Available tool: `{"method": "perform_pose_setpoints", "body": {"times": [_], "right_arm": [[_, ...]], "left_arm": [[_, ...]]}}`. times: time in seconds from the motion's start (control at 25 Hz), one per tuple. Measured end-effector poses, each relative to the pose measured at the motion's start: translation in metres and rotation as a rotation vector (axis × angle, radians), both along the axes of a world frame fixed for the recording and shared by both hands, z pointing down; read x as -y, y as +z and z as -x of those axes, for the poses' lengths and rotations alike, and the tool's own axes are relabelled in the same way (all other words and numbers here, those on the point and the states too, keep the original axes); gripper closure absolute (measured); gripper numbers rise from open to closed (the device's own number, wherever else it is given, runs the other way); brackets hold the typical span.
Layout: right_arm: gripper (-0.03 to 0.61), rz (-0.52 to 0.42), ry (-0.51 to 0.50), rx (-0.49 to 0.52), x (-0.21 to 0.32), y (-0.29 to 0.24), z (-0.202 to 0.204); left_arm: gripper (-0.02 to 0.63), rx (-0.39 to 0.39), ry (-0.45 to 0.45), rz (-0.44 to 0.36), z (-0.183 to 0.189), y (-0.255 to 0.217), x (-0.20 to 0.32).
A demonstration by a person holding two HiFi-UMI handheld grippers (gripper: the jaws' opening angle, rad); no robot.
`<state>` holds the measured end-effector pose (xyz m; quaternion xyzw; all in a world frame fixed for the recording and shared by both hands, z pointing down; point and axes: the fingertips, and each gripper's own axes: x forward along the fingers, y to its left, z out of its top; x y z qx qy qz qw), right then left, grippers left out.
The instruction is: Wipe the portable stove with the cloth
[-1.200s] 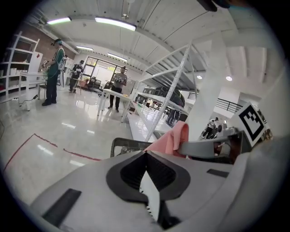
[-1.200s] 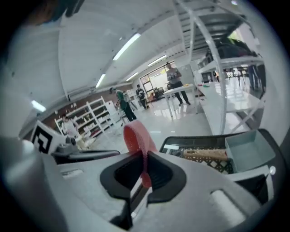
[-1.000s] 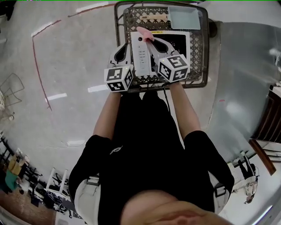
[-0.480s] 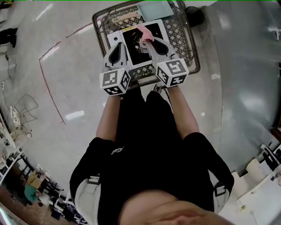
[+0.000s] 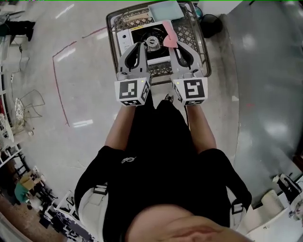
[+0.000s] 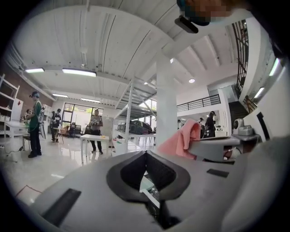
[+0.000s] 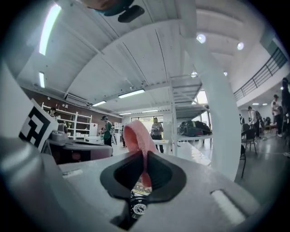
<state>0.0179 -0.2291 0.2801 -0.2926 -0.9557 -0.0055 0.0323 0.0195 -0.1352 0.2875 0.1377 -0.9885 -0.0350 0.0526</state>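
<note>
Both your forearms reach straight ahead, side by side, over the wire tabletop (image 5: 200, 43). Your left claw (image 5: 138, 45) is pinched together on nothing, above the stove's (image 5: 154, 46) left half. The stove sits on the tabletop. Your right claw (image 5: 173, 41) grips the pink cloth (image 5: 168, 35) over the stove's right edge.

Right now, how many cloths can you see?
1 for certain: the pink cloth, pinched in the right gripper over the portable stove. A pale blue square at the far edge of the table may be a second, folded cloth; I cannot tell.
</note>
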Motion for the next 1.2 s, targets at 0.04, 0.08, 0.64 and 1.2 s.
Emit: {"method": "perform_pose_setpoints", "body": {"times": [0.04, 0.08, 0.64, 1.2], "right_arm": [[0.556, -0.006, 0.004, 0.016, 0.007, -0.006, -0.004], [0.555, -0.008, 0.008, 0.030, 0.013, -0.013, -0.008], [0.558, -0.007, 0.054, 0.090, -0.021, -0.054, -0.030], [0.558, -0.066, 0.103, 0.163, -0.059, -0.103, -0.036]], "left_arm": [[0.614, 0.019, 0.000, 0.009, -0.004, -0.007, 0.007], [0.614, 0.036, 0.001, 0.012, -0.007, -0.016, 0.012], [0.614, 0.120, 0.051, 0.026, -0.040, -0.072, -0.016], [0.614, 0.176, 0.105, -0.038, -0.040, -0.103, -0.053]]}}
